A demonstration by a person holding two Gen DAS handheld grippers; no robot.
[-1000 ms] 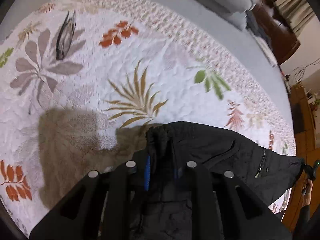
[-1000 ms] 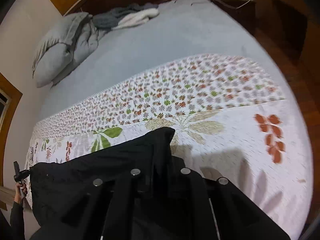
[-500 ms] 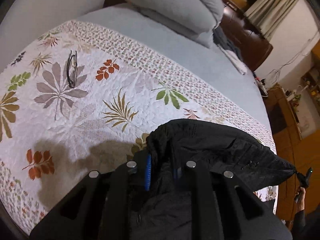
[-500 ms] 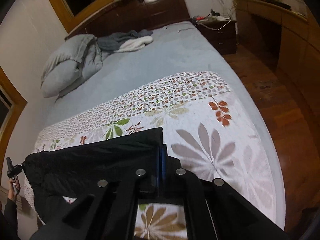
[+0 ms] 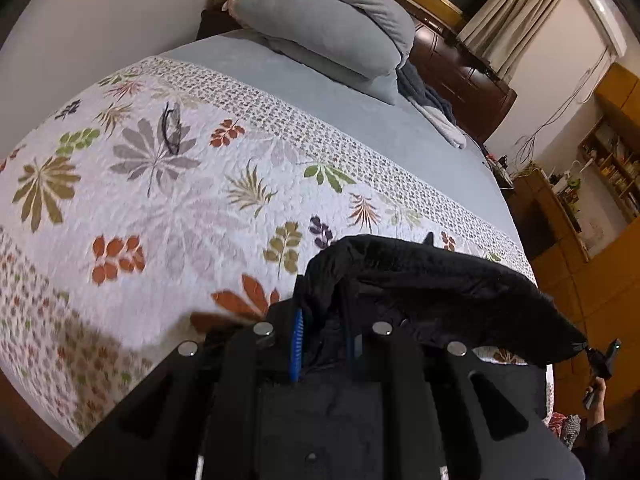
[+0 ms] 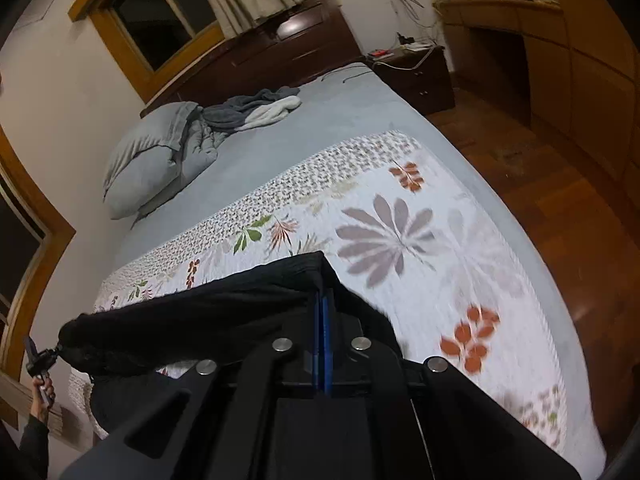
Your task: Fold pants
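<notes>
- The black pants [image 5: 420, 276] are held up above the bed, stretched as a dark band between the two grippers.
- The left gripper [image 5: 322, 344] is clamped on one bunched end of the pants; black cloth is pinched between its blue-edged pads, and more cloth hangs down over the gripper body.
- The right gripper [image 6: 322, 320] is closed tight on the other end of the pants; its blue pads are seen nearly pressed together, with a thin fold of cloth caught at the tips.
- In the right wrist view the pants [image 6: 200, 320] run leftward from the pads to the left gripper, which is gripped by a hand [image 6: 40, 394] at the picture's edge.
- In the left wrist view the far end of the band is seen meeting the right gripper, small at the right edge.
- A leaf-patterned quilt [image 5: 160, 208] is spread over the near part of the bed, below the pants.
- A grey sheet [image 6: 312, 128] covers the far part of the bed.
- A folded grey duvet [image 5: 320, 24] and a small heap of grey and white clothes [image 6: 256, 110] are seen lying near the dark wooden headboard [image 6: 272, 52].
</notes>
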